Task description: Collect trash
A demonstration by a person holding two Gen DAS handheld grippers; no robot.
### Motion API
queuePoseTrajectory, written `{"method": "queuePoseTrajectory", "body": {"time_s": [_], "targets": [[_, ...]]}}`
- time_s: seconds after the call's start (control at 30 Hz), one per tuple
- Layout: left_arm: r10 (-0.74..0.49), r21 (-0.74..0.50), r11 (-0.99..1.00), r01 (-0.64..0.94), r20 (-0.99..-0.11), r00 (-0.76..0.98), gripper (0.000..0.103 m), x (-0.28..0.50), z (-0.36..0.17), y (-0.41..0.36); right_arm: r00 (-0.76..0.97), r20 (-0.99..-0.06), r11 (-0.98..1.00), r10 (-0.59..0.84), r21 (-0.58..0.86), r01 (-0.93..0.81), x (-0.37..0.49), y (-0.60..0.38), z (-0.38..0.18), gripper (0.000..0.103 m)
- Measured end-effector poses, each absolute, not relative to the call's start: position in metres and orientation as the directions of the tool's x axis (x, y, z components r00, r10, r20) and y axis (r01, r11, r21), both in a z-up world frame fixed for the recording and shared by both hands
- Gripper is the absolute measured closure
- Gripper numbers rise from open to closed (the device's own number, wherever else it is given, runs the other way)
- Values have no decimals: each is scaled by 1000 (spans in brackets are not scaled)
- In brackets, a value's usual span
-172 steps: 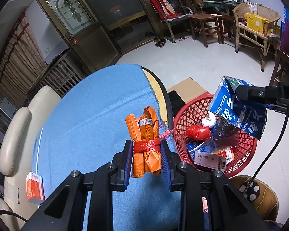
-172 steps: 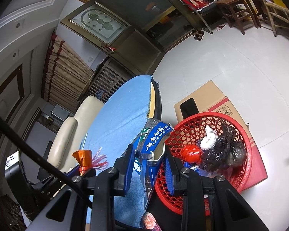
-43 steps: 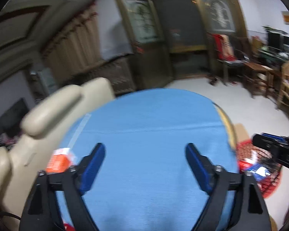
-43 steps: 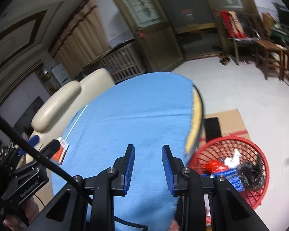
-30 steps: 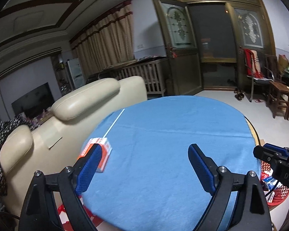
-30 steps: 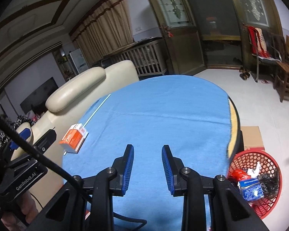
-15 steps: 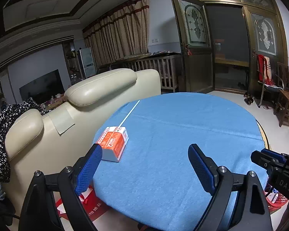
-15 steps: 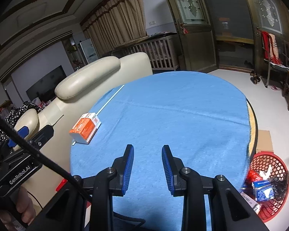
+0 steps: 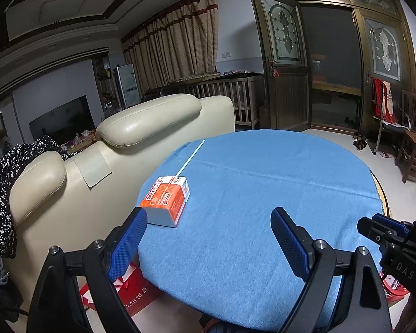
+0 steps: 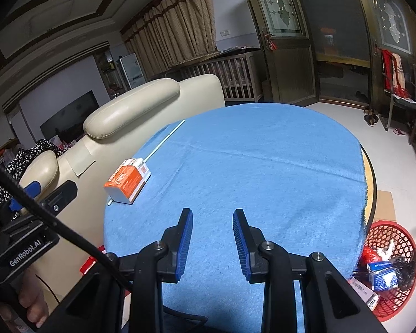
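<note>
An orange-and-white carton (image 9: 166,199) lies near the left edge of the round blue-covered table (image 9: 263,183); a thin white stick (image 9: 190,158) runs from it toward the far edge. My left gripper (image 9: 208,213) stands wide open with nothing between its fingers, its left fingertip just short of the carton. In the right wrist view the carton (image 10: 127,179) is ahead and to the left of my right gripper (image 10: 212,213), which hangs over the near part of the cloth, jaws drawn close with nothing in them. The red mesh basket (image 10: 385,224) on the floor at right holds several bits of trash.
A cream leather sofa (image 9: 141,122) backs against the table's left side. A red bag (image 9: 130,291) lies on the floor under the near-left rim. Flattened cardboard (image 10: 384,205) lies beside the basket. Wooden chairs (image 9: 413,149) stand at far right.
Both views have swung left across the table, so the carton has moved from the left edge toward the middle and looks larger. Neither gripper's jaws have changed.
</note>
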State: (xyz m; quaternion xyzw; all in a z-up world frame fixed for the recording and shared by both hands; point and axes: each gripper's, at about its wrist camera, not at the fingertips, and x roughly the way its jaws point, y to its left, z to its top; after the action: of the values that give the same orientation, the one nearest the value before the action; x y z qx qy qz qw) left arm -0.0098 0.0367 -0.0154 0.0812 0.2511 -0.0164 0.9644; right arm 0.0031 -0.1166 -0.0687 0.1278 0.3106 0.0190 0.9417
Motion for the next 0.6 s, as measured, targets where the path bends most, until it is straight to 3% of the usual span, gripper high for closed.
{"method": "queuePoseTrajectory", "body": {"time_s": [0.6], "targets": [[3, 161, 983, 84, -475, 880, 12, -15, -12, 33, 820, -559, 963, 119, 265, 41, -7, -121, -66, 70]]}}
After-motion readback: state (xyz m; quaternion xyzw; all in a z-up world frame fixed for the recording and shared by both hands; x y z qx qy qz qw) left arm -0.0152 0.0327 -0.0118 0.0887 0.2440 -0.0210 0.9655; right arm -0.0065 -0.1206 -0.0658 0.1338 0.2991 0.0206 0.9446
